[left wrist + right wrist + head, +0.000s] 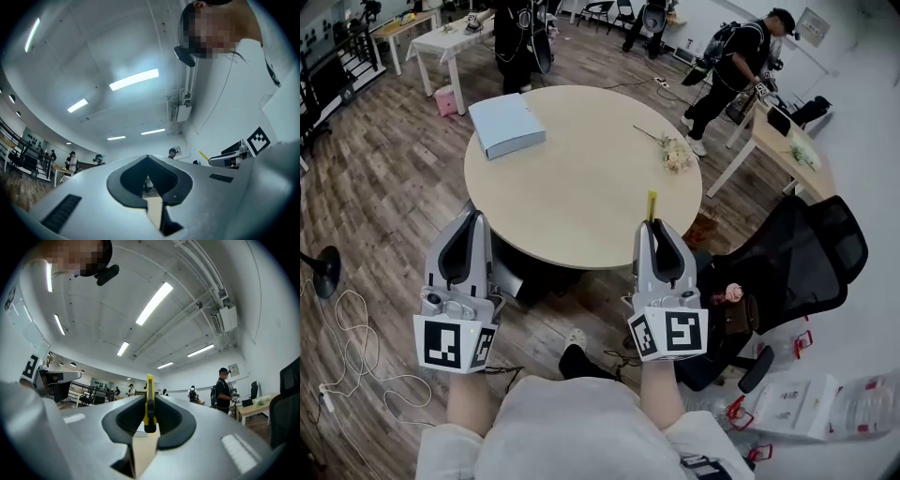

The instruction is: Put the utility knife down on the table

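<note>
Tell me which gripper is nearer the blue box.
Left. The left gripper is at the table edge nearest the blue box; the right gripper is farther right.

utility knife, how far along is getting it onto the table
Done: the right hand-held gripper is shut on the yellow utility knife, which stands upright between its jaws. In hand: the knife is held at the near edge of the round table, not resting on it. Still to do: lower it to the tabletop and open the jaws. The left hand-held gripper is shut with nothing in it.
</note>
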### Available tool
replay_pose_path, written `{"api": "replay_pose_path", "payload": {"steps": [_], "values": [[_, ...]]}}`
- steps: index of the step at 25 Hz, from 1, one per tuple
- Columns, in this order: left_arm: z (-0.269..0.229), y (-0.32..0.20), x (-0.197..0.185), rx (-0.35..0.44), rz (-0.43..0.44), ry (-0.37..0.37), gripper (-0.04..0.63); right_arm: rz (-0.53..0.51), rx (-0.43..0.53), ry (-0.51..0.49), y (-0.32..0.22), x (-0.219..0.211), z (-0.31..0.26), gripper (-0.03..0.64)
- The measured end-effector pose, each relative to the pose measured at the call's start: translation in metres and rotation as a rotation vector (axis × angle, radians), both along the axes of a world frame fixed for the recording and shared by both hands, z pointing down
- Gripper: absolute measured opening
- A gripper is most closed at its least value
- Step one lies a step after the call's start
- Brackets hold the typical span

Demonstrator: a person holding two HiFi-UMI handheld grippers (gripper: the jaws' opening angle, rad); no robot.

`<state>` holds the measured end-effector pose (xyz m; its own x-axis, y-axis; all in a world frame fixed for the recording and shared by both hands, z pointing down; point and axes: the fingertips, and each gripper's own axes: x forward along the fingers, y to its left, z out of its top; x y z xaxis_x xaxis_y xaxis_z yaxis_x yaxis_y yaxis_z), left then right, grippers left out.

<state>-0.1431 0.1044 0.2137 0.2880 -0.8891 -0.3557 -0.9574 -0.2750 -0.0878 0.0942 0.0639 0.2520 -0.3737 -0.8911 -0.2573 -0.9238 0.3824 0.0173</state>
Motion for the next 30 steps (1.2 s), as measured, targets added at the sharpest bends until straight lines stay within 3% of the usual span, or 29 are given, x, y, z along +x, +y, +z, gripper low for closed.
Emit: {"api": "replay_pose_path", "payload": {"steps": [14,30], "values": [[-0.005,-0.119,0.034,0.024,-0.073,-0.014,0.008,-0.063,0.013,0.009,-0.134,0.032,-0.006,0.072],[0.007,-0.186,0.068,-0.002,-0.052,-0.026,0.008,-0.098,-0.016,-0.001,-0.195,0.049,0.013,0.072]]}}
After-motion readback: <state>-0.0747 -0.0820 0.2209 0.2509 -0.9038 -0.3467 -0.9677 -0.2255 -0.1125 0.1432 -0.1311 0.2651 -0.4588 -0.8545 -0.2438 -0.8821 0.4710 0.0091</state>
